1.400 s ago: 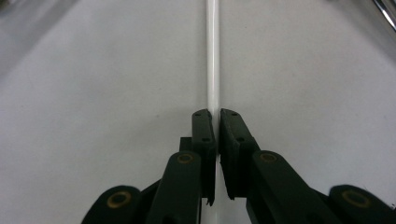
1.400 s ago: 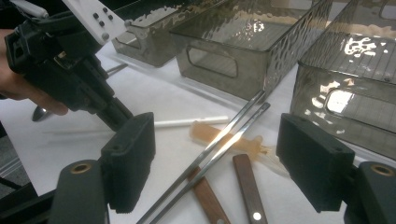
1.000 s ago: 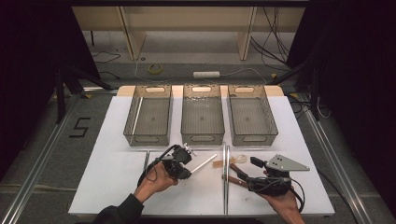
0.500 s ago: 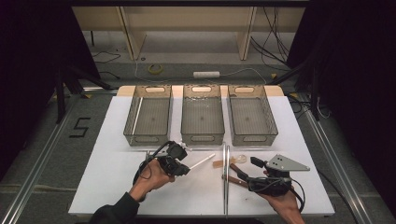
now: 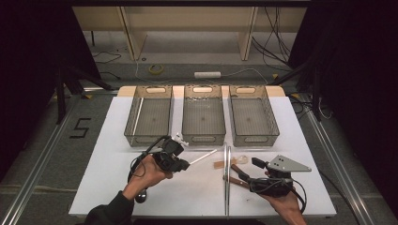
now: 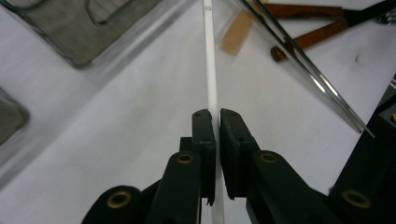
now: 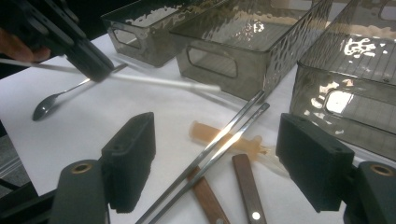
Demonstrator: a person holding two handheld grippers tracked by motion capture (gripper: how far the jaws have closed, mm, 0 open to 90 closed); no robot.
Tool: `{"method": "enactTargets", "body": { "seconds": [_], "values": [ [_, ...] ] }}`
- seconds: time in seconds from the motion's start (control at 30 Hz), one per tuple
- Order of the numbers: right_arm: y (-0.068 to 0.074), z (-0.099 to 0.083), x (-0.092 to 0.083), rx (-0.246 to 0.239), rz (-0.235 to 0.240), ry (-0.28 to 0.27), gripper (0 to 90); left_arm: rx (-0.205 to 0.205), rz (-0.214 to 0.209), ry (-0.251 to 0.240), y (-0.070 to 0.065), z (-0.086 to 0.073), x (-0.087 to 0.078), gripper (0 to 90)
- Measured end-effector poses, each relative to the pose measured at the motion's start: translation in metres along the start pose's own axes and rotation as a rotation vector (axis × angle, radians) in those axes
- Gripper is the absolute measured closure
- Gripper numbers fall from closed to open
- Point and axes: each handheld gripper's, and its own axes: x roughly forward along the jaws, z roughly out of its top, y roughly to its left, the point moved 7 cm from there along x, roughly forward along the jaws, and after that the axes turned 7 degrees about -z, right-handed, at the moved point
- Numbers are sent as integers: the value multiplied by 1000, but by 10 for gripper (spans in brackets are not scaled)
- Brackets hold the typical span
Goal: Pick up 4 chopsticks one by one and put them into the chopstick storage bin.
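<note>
Three smoky see-through plastic bins (image 5: 203, 117) line the far side of the white table (image 5: 103, 159), likely one per kind of utensil. The left gripper (image 6: 215, 122) is clamped tight on the thin white stick (image 6: 211, 70), pinching it near one end so the rest juts forward, clear of the tabletop and pointed toward the clutter, an easy carry to a bin. The right gripper (image 7: 217, 163) waits with jaws wide apart over the long metal chopsticks (image 7: 219, 144) and the brown wooden-handled pieces (image 7: 247, 186), poised for the next pick. A silver metal spoon (image 7: 51, 105) lies well apart, near the table's edge.
</note>
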Motion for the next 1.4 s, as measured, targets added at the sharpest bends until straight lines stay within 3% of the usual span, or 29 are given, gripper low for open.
{"method": "enactTargets", "body": {
  "seconds": [0.3, 0.5, 0.7, 0.87, 1.2, 1.4],
  "values": [
    [0, 0, 0, 2, -1, 0, 296, 6, -5, -100, -1, 15, -31, 846],
    [-2, -1, 1, 8, -2, 0, 295, -21, 24, -155, 16, 24, -47, 845],
    [-3, -1, 1, 12, -1, -2, 294, -63, 53, -200, 41, 32, -57, 845],
    [-3, -1, 1, 16, -1, -2, 295, -117, 95, -226, 71, 38, -62, 846],
    [-3, -2, 2, 13, 3, 2, 295, -231, 197, -274, 132, 41, -77, 845],
    [-3, -2, 2, 16, 5, 4, 295, -274, 274, -268, 163, 39, -75, 845]
  ]
}}
